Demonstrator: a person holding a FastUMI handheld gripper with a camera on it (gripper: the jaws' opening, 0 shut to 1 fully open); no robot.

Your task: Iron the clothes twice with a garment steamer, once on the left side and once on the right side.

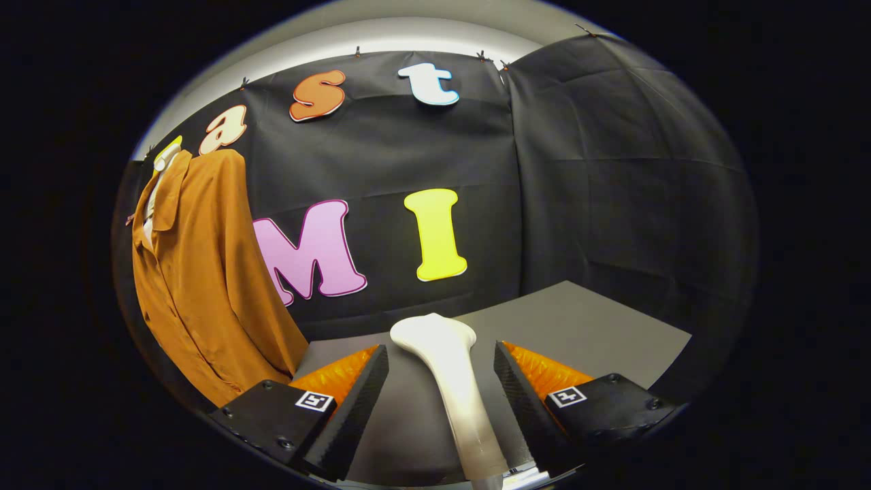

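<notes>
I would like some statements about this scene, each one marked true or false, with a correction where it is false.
1. The steamer lies on the table between the two fingers of the tongs. True.
2. The tongs are shut on the steamer. False: the fingers stand apart, with a gap on each side of it.
3. The orange shirt hangs against the black cloth wall, beyond the fingers and off to one side. True.
4. The shirt lies folded flat on the table. False: it hangs upright with its collar at the top.
5. The steamer's wide head touches the shirt. False: the head points toward the wall, apart from the shirt.
</notes>
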